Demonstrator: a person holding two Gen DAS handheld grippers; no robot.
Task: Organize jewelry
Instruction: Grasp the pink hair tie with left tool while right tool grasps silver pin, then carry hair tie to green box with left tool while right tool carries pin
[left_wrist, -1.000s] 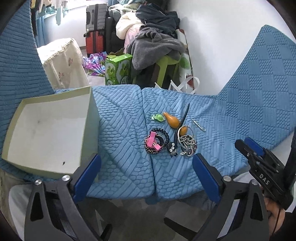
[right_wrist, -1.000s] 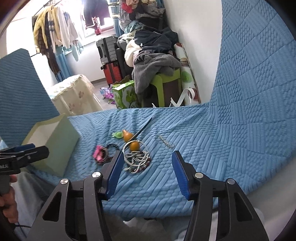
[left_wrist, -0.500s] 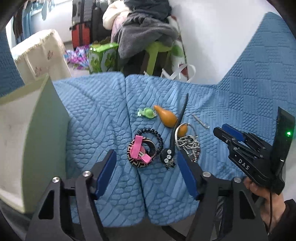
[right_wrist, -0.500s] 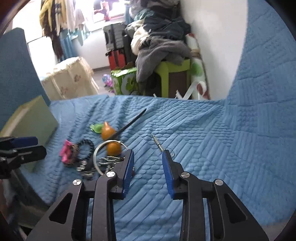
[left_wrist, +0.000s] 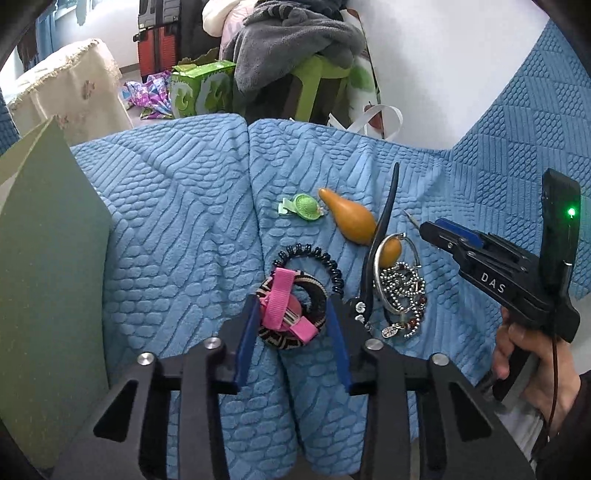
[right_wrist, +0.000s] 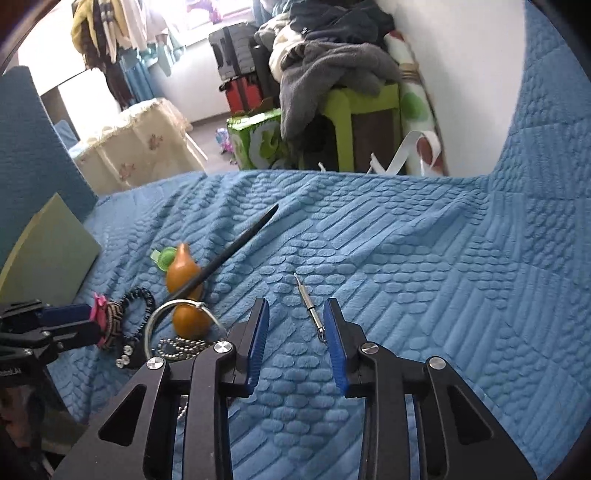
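Jewelry lies on a blue quilted cover (left_wrist: 177, 206). My left gripper (left_wrist: 291, 321) is open, its blue fingers on either side of a patterned bangle with a pink bow clip (left_wrist: 286, 306). A black coil hair tie (left_wrist: 314, 258), a green clip (left_wrist: 304, 207), an orange gourd (left_wrist: 351, 221), a black hair stick (left_wrist: 384, 221) and a silver bead chain with ring (left_wrist: 400, 284) lie nearby. My right gripper (right_wrist: 295, 332) is open around a thin silver pin (right_wrist: 309, 308). It also shows in the left wrist view (left_wrist: 443, 232).
A pale green box (left_wrist: 44, 258) stands at the left on the cover, also in the right wrist view (right_wrist: 48, 251). Beyond the cover's far edge are a green carton (left_wrist: 201, 92), a green stool with grey clothes (left_wrist: 317, 85) and a white wall.
Both grippers moved forward and down toward the cover. The left one narrowed around the bangle with the pink bow. The right one came in over the silver pin.
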